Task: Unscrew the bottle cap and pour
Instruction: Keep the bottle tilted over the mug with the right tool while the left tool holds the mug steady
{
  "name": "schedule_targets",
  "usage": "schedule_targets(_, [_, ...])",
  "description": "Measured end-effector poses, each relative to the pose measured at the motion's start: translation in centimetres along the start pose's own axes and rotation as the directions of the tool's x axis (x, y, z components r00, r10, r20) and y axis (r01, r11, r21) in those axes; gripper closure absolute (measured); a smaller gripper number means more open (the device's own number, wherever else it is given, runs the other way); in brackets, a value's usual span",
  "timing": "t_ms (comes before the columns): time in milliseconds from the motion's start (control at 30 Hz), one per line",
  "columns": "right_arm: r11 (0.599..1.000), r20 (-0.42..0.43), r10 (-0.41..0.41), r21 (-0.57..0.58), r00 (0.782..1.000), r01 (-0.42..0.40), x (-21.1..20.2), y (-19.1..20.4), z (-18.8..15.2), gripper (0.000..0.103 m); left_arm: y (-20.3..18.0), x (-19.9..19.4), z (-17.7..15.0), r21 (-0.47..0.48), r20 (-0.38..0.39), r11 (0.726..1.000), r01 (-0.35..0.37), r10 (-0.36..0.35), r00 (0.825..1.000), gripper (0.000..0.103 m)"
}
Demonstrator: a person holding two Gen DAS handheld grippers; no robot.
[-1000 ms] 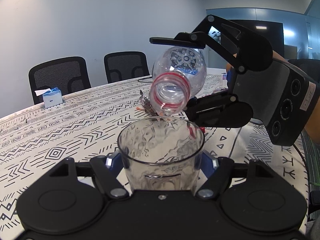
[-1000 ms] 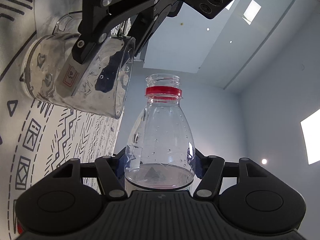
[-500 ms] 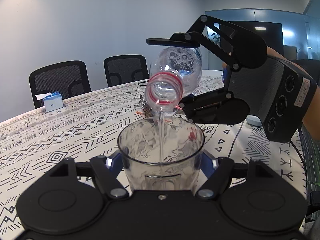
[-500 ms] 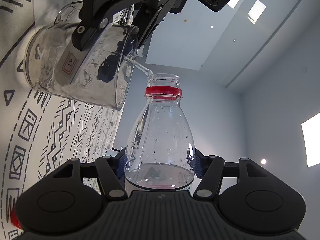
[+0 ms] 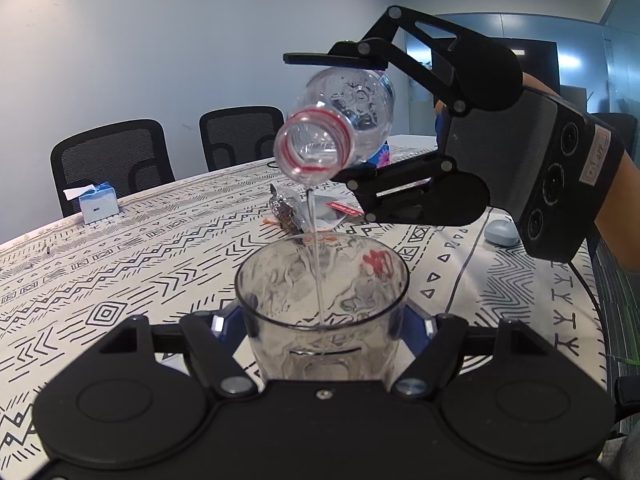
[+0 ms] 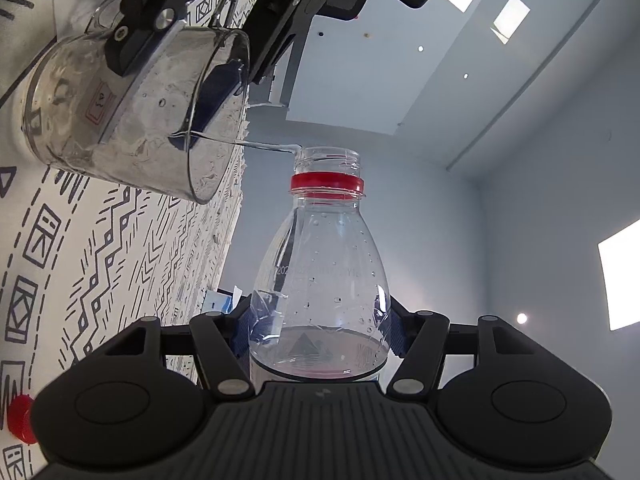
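My left gripper [image 5: 322, 320] is shut on a clear plastic cup [image 5: 280, 320] that stands on the patterned table. Above it my right gripper [image 5: 314, 118] is shut on a clear bottle [image 5: 348, 108] with a red neck ring, which lies tipped with its open mouth towards the cup. A thin stream of water [image 5: 314, 240] falls from the mouth into the cup. In the right wrist view the bottle [image 6: 320, 264] sits between my right gripper [image 6: 318, 320] fingers. The stream [image 6: 264, 146] reaches the cup [image 6: 80, 128], held by my left gripper [image 6: 168, 92]. The red cap [image 6: 18, 420] lies on the cloth.
A blue tissue box [image 5: 98, 208] stands at the table's far left edge, with two black chairs [image 5: 116, 156] behind it. Foil wrappers and a red packet [image 5: 288, 212] lie beyond the cup. A pale mouse [image 5: 500, 232] sits to the right, under a person's forearm [image 5: 616, 200].
The right gripper has lifted the tipped bottle higher above the cup. A stream of water has started and now runs longer into the cup. The left gripper and cup stayed still.
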State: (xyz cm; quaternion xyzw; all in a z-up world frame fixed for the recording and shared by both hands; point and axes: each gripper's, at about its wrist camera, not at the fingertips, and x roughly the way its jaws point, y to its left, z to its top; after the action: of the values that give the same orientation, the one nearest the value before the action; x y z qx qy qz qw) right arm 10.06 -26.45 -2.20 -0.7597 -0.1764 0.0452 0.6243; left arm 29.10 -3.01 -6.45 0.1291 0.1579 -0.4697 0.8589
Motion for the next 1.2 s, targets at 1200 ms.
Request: schedule_targets(1200, [0.999, -0.019, -0.029, -0.017, 0.999, 0.029, 4.8, 1.5, 1.0, 0.044, -0.4, 0.6, -0.4, 0.019, 0.015, 1.000, 0.009, -0.009, 1.000, 0.025])
